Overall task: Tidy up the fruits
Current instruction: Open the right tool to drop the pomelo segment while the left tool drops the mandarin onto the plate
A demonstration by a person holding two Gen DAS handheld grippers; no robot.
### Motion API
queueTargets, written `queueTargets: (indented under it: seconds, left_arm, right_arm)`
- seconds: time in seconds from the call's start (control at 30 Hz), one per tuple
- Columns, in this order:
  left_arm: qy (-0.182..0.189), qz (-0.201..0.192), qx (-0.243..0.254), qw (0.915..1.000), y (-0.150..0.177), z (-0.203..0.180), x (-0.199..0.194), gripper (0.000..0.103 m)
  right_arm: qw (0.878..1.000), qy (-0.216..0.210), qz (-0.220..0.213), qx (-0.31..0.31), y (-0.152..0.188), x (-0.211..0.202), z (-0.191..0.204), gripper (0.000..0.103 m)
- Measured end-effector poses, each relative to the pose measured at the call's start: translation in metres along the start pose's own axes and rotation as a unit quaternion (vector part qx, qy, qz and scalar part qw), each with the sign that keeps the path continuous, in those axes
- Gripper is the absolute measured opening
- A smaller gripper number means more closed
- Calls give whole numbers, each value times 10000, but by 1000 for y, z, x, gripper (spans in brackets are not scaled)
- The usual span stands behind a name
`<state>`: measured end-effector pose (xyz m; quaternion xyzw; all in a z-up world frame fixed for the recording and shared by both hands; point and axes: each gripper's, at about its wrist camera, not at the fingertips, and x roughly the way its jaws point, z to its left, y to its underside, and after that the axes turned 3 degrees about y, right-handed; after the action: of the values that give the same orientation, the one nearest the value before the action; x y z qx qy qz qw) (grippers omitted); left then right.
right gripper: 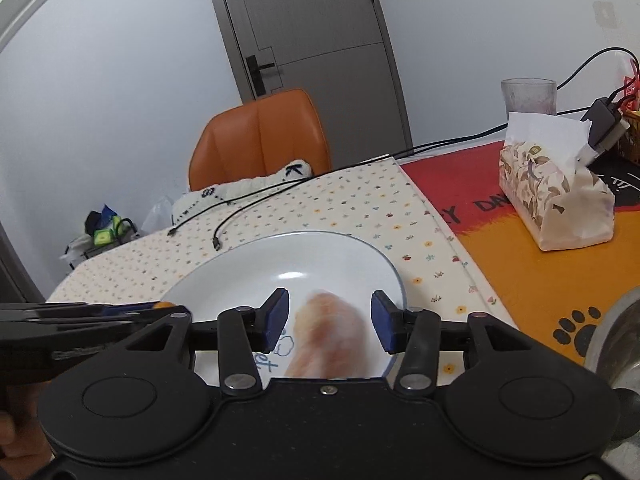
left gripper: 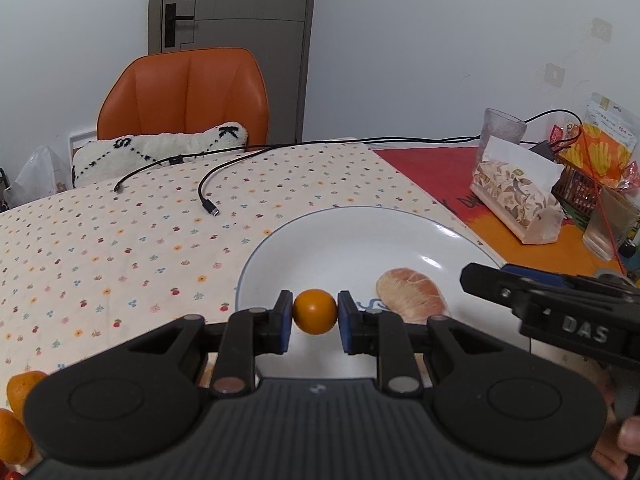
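Note:
My left gripper (left gripper: 314, 316) is shut on a small round orange fruit (left gripper: 314, 311) and holds it over the near left part of the white plate (left gripper: 340, 236). A peeled pinkish pomelo segment (left gripper: 412, 294) lies on the plate to the right of it. My right gripper (right gripper: 329, 320) is open above that segment (right gripper: 328, 332), which looks blurred between the fingers; the pads do not touch it. The plate shows in the right wrist view (right gripper: 248, 268) too. The right gripper's body (left gripper: 560, 308) enters the left wrist view at right.
Two more oranges (left gripper: 18, 420) lie at the lower left edge. Black cables (left gripper: 208, 196) lie on the flowered cloth behind the plate. A tissue pack (right gripper: 556, 196), a glass (right gripper: 528, 94) and snack bags (left gripper: 600, 148) stand at right. An orange chair (left gripper: 184, 92) stands beyond the table.

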<state>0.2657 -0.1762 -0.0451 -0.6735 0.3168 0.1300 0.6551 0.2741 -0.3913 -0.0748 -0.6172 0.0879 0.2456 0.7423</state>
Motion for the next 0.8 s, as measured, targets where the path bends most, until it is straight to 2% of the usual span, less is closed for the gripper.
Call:
queueTargets:
  seconds: [0.27,0.43,0.6,0.67,0.77,0.8]
  left_arm:
    - [-233,66,-63,9997,4,6,1,23]
    - [-208,9,-54,9998,6,7,-8,26]
    - [-331,-41,-113,9994,8,12,-21,30]
    - [-360,-64,-186,9992,10,17,-27,32]
    - [-438,-87,-272,9986,13,25,-37,42]
    - [-464,-102,-291,9984,14,27,-41,49]
  right_arm:
    - [9999,-127,-53,-57,5,-13,6,60]
    - [9999,-120,-13,-115,10,-18,13,79]
    - [9998,-204,-33,-33,15,-26,17,92]
    - [9998,-173,-36,-42,17,-29,18,94]
    - [9997,-216,8,88,20,-33,17,97]
    - [9997,-218,28,131,21,-34,16,98]
